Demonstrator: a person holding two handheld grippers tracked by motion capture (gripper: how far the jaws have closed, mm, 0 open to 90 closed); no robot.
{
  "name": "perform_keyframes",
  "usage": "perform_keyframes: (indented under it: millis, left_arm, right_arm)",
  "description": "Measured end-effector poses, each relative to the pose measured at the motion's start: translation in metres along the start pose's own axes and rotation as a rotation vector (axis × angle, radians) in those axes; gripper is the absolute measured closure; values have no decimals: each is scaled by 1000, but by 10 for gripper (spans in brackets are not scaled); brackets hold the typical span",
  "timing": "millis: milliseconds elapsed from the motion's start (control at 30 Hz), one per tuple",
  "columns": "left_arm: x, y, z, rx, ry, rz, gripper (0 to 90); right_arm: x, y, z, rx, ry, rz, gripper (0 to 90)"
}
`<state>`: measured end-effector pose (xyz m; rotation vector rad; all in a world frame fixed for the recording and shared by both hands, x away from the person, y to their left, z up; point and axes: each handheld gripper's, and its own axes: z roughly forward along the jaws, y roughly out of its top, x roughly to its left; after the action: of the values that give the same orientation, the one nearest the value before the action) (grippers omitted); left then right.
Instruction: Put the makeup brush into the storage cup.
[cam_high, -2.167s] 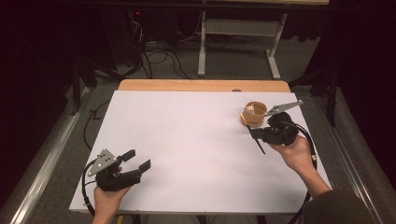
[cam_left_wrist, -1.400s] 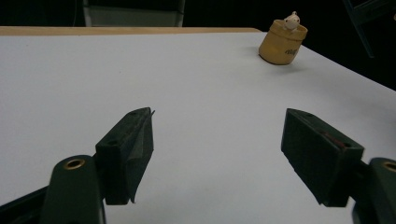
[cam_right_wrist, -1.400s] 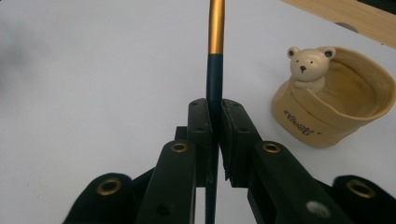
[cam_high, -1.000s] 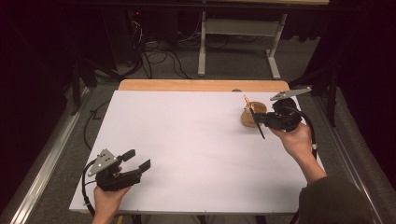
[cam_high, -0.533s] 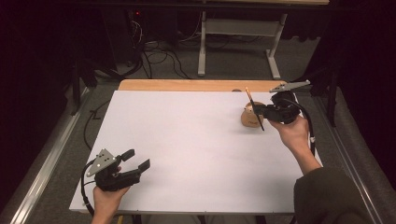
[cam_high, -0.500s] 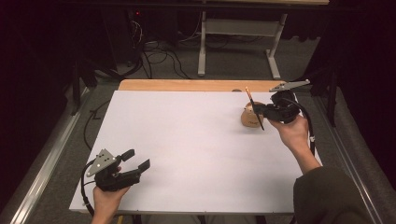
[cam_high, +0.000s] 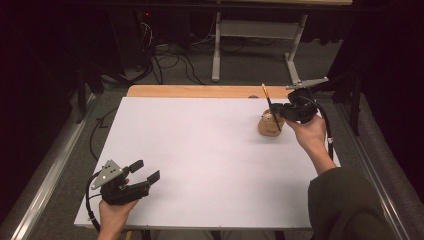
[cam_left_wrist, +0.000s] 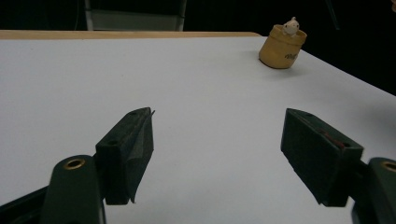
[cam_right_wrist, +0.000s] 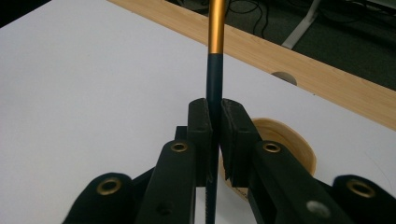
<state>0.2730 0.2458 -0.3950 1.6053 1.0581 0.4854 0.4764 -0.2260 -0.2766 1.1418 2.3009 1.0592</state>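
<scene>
Your right hand-held gripper (cam_high: 278, 108) is pinching a thin pencil (cam_high: 270, 108), black low down and orange higher up. In the right gripper view the two black pads (cam_right_wrist: 198, 122) press tight on the dark part of the pencil (cam_right_wrist: 214, 70), and the pencil stands almost straight up between them. Its lower end points down at a small tan cup (cam_high: 270, 125) that sits on the white table (cam_high: 200, 150), near the far right corner. In the high view the pencil leans a little, with its top toward the far edge, and its low end is right at the mouth of the cup; you cannot tell if it touches the cup. In the right gripper view the cup's round rim (cam_right_wrist: 285, 140) shows just behind the pads. A little white toy animal (cam_left_wrist: 290, 26) peeks out of the cup (cam_left_wrist: 281, 46) in the left gripper view. Your left hand-held gripper (cam_high: 142, 172) is spread wide with nothing in it, near the front left corner of the table, well apart from the cup. Your left hand (cam_high: 114, 215) holds it just above the white top. A strip of bare wood (cam_high: 195, 91) runs along the far edge of the table.
</scene>
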Motion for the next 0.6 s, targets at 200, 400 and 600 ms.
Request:
perform_keyframes:
  millis: [200, 400, 600]
  left_arm:
    - [0, 0, 1, 5, -1, 2, 259]
    - [1, 0, 1, 5, 2, 0, 259]
    - [1, -1, 2, 11, 2, -2, 259]
  right_arm:
    - [-6, 1, 7, -11, -8, 19, 850]
    - [-13, 2, 10, -24, -23, 40, 850]
    - [-20, 3, 17, -32, -43, 60, 850]
